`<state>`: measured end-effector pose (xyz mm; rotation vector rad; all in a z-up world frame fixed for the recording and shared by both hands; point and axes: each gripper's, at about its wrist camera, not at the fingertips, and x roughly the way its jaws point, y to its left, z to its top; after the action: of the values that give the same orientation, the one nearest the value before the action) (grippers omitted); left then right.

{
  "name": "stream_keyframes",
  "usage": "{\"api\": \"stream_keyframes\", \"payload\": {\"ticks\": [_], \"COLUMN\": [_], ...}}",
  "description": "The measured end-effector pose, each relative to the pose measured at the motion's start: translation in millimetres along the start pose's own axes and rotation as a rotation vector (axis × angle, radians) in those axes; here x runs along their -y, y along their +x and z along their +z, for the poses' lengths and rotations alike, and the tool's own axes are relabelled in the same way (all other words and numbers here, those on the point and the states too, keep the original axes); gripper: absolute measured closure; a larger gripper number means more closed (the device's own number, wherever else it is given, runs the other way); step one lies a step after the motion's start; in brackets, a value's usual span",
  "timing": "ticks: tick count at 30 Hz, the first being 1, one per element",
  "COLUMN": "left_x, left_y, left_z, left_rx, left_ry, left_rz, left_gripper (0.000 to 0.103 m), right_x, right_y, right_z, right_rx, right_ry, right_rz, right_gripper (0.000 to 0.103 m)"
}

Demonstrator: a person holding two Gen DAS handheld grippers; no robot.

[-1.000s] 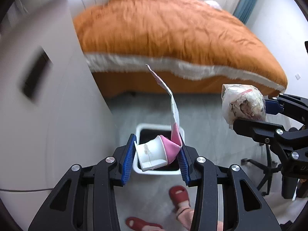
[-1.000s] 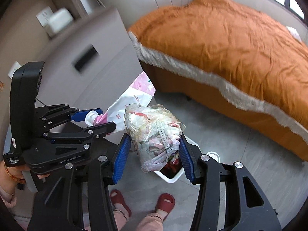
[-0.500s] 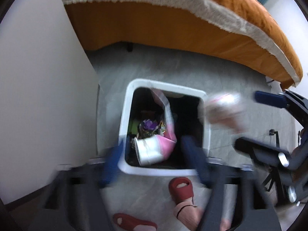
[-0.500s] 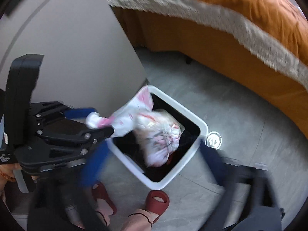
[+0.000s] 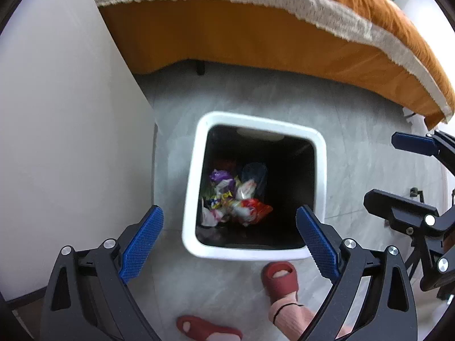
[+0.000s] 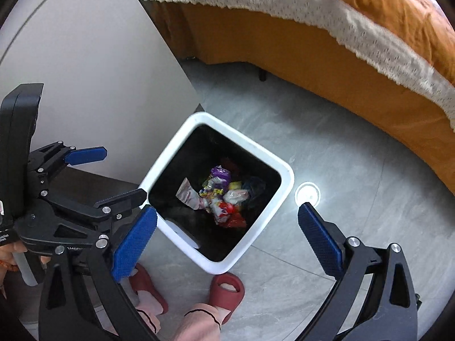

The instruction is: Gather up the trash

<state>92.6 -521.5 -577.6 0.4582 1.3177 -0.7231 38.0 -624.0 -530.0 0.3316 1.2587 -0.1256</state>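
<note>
A white square trash bin with a black inside stands on the grey floor; it also shows in the right wrist view. Several wrappers and bags of trash lie at its bottom, also in the right wrist view. My left gripper is open and empty, hanging over the bin's near rim. My right gripper is open and empty above the bin. The right gripper shows at the right edge of the left wrist view, and the left gripper at the left of the right wrist view.
A bed with an orange cover and white lace trim stands behind the bin. A white cabinet side rises on the left. The person's feet in red slippers stand just before the bin. A round white floor fitting sits right of the bin.
Both grippers tilted down over the bin and opened. The pink-and-white wrapper left the left gripper and the crumpled plastic bag left the right one; both now lie in the bin.
</note>
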Motion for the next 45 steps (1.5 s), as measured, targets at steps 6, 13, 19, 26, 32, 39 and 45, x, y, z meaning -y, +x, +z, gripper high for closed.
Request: {"api": "stream_keyframes", "payload": {"ticks": [6, 13, 19, 26, 32, 39, 45], "left_x": [0, 0, 2, -7, -29, -83, -131], "left_y": [-62, -155, -261, -380, -477, -555, -605], "left_z": [10, 12, 3, -12, -34, -75, -122], "left_rx": [0.057, 0.142, 0.274, 0.446, 0.581, 0.66, 0.717], "left_ry": [0.012, -0.021, -0.063, -0.121, -0.167, -0.277, -0.363], "left_rz": [0.028, 0.012, 0.015, 0.078, 0.154, 0.262, 0.391], "left_gripper": [0.008, 0.008, 0.007, 0.006, 0.005, 0.005, 0.005], "right_x": [-12, -28, -55, -101, -150, -229, -310], "right_y": [-48, -124, -213, -322, -399, -438, -444], "right_z": [7, 13, 10, 7, 21, 36, 51], "right_rx": [0.044, 0.131, 0.259, 0.451, 0.603, 0.694, 0.695], "right_ry": [0.007, 0.052, 0.098, 0.079, 0.013, -0.103, -0.231], "right_rz": [-0.036, -0.051, -0.064, -0.084, -0.024, 0.073, 0.123], "right_gripper": [0.004, 0.004, 0.004, 0.004, 0.004, 0.004, 0.004]}}
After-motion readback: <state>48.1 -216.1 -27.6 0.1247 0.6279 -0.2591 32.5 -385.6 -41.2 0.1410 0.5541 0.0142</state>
